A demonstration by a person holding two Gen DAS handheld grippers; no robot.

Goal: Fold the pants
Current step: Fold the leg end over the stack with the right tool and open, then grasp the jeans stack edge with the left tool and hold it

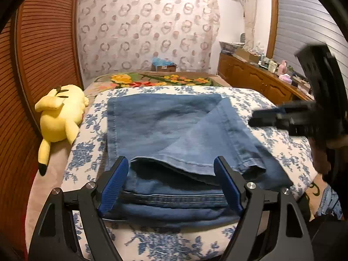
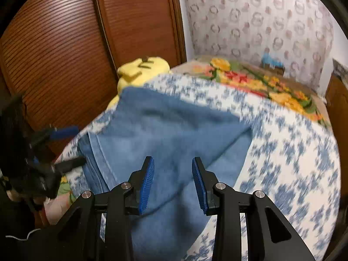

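My left wrist camera sits low at the near edge of the bed, looking along its own left gripper down the length of the mattress toward the patterned curtain at 12 o'clock. It is close: the folded jeans fill the middle. My right wrist camera looks from the bed's right side, angled down and toward the louvred wardrobe door at 11 o'clock, nearer the denim and blurred. Both views share the jeans, the blue-flowered cover, the yellow plush toy and the curtain. Each sees the other: the right gripper at 3 o'clock, the left at 9.
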